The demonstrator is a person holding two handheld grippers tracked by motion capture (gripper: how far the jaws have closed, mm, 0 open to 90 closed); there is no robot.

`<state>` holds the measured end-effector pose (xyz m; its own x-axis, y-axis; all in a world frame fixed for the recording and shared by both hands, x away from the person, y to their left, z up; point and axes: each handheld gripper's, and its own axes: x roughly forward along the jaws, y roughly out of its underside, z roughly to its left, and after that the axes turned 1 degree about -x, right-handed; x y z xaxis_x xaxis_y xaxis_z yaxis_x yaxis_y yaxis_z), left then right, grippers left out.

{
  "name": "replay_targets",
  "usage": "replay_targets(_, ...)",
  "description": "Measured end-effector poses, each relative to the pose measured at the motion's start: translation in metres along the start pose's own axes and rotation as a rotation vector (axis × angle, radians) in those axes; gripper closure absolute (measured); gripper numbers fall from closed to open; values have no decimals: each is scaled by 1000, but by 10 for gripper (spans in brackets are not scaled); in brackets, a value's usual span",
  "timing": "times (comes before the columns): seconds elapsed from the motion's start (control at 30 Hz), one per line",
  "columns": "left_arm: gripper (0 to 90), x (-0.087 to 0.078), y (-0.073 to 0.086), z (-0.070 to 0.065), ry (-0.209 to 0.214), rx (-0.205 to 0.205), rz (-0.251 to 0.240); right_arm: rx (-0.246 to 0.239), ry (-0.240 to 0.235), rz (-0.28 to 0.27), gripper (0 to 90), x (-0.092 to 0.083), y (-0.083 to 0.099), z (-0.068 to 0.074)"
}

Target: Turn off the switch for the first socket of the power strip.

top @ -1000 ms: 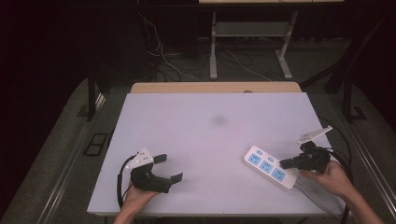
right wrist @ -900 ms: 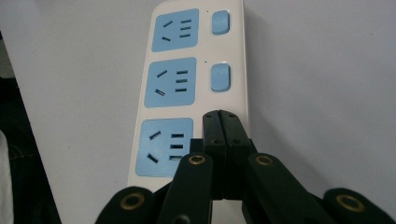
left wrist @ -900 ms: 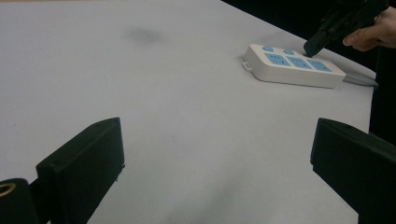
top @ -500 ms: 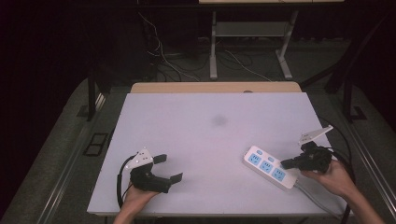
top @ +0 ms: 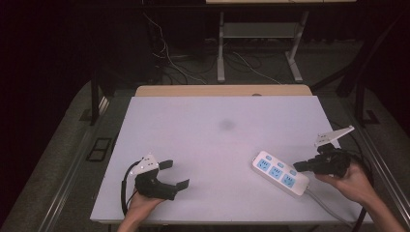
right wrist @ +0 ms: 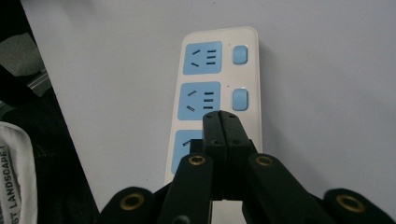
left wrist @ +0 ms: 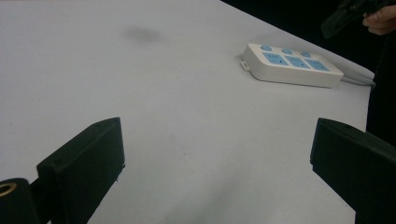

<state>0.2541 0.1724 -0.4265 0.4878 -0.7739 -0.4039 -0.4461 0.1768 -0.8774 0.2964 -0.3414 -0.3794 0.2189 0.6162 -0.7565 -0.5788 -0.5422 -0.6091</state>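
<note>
Looking down from the high view, I have a white desk (top: 222,145) nearly bare, with one faint grey smudge (top: 226,125) near its middle. Toward the desk's right front edge lies a white power strip (top: 280,173), set at a slant with its cord (top: 329,205) running off toward my side. It has three blue sockets, and in the right gripper view a blue switch sits beside each of the two I can see whole.

My left tool (top: 170,174) rests at the front left of the desk, well apart from the strip, its two black jaws spread wide with nothing between them. I judge it is simply parked there, out of the way.

My right tool (right wrist: 220,122) is over the strip's near end, jaws pressed together into a single blunt tip and gripping nothing. That tip points along the strip, by the middle socket and near the middle switch (right wrist: 239,99). Held closed like this, it reads to me as a poking tip for pressing a switch, though I cannot tell whether it touches the strip.
</note>
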Motion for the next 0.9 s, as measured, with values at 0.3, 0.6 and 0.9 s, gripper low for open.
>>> replay_targets(0.3, 12, -1, 0, -1, 1, -1, -4, 17, 5, -33, 900, -8, -4, 7)
replay_targets(0.6, 13, -1, 0, -1, 2, 3, -5, 49, -4, -103, 870, -12, -10, 14)
replay_targets(0.9, 14, -2, -1, -1, 5, -1, -12, 87, 41, -198, 546, -5, -10, 26)
